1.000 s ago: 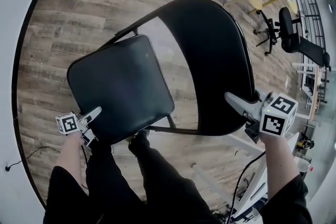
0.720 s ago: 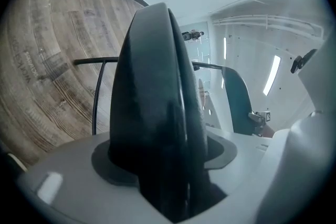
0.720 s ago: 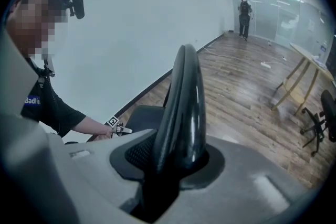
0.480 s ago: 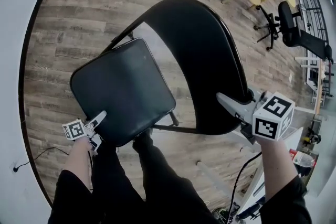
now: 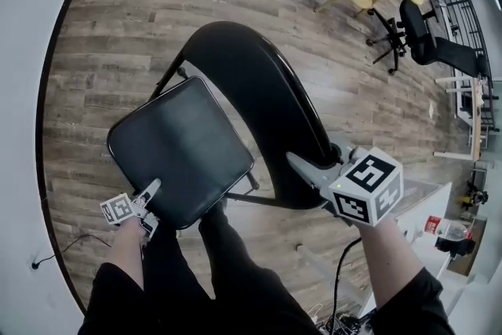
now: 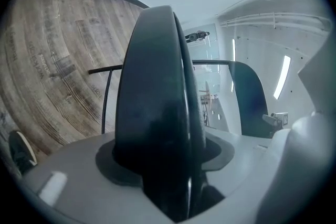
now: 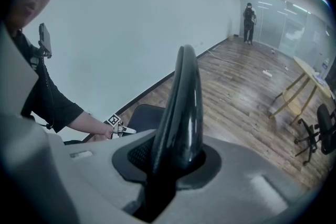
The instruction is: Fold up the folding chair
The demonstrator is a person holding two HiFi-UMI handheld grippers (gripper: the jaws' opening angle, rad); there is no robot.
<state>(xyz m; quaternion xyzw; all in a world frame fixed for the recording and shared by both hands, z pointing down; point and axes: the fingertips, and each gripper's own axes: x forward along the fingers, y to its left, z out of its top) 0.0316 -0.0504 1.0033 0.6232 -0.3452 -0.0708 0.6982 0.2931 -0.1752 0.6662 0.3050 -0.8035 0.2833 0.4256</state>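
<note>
Folding chair (image 5: pixel 276 115) is half-folded between both hands. The left gripper (image 5: pixel 150 204) is closing on the front edge of the seat (image 5: pixel 176 145), which stands edge-on straight ahead of its jaws. The right gripper (image 5: pixel 312 178) is closing on the rim of the backrest (image 5: pixel 251 67), whose long curve runs up and away from it. The gap between seat and backrest is narrower than a second ago, and the right gripper has swung in toward the left one.

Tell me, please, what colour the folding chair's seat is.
Black; the seat shows best in the head view.
</note>
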